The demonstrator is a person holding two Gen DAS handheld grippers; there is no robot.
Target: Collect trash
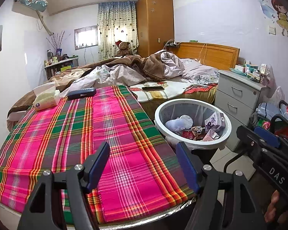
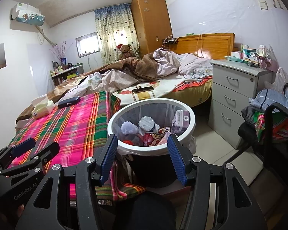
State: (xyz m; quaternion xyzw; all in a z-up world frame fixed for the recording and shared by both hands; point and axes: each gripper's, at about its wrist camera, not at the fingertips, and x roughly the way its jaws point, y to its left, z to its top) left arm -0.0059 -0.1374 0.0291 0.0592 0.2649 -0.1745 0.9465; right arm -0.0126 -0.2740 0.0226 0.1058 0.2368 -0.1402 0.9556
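The left gripper (image 1: 144,164) is held with jaws wide and empty over a pink-and-green plaid cloth (image 1: 98,134) spread on the bed. The right gripper (image 2: 142,157) is likewise spread wide, nothing between its blue pads, just before a round white-rimmed waste bin (image 2: 190,126) beside the bed, in which cartons, wrappers and a crushed bottle are seen.

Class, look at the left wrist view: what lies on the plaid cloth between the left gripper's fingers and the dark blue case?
Nothing: between the left gripper and the dark blue case, the plaid cloth is bare, seen in the left wrist view.
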